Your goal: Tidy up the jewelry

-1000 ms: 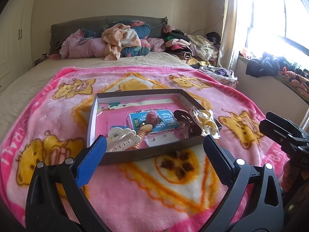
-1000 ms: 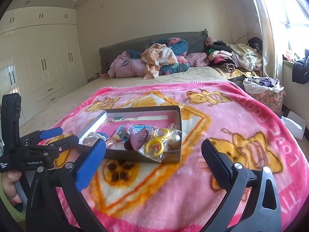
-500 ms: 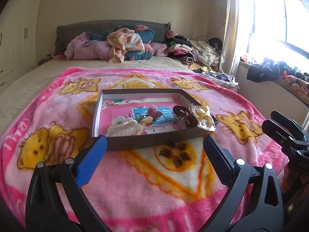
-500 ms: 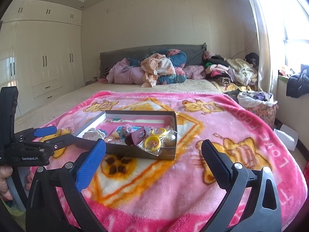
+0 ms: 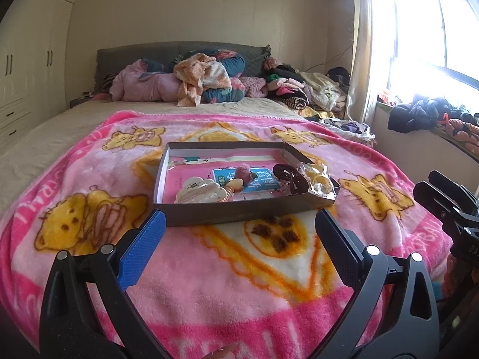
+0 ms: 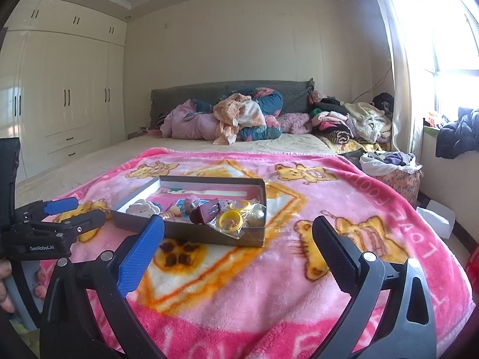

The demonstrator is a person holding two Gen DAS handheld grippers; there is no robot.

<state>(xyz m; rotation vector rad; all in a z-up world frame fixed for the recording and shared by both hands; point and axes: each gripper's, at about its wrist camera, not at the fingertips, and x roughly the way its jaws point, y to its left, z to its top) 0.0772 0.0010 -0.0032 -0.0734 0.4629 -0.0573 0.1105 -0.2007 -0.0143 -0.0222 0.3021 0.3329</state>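
Pink bear blanket [image 5: 239, 284] under your shallow grey box [image 5: 239, 209], jewelry bag [image 5: 318, 178] at its right edge, your left gripper [image 5: 239, 242] and right gripper [image 6: 238, 245] spread wide, empty, hovering short of the box.

The bed [image 5: 45, 137] is covered at its near end by a pink fleece blanket [image 5: 227, 269] printed with yellow bears; beyond it the beige sheet is left bare. A shallow grey cardboard box [image 5: 239, 211] is set directly on the blanket, near its middle, over an orange-bordered pattern with a brown paw print [image 5: 277, 234] just in front of it. At the head of the bed, bedding and clothes [image 5: 191, 83] are heaped against the grey headboard [image 5: 134, 52], and folded garments [image 5: 287, 89] are stacked at the window-side corner.
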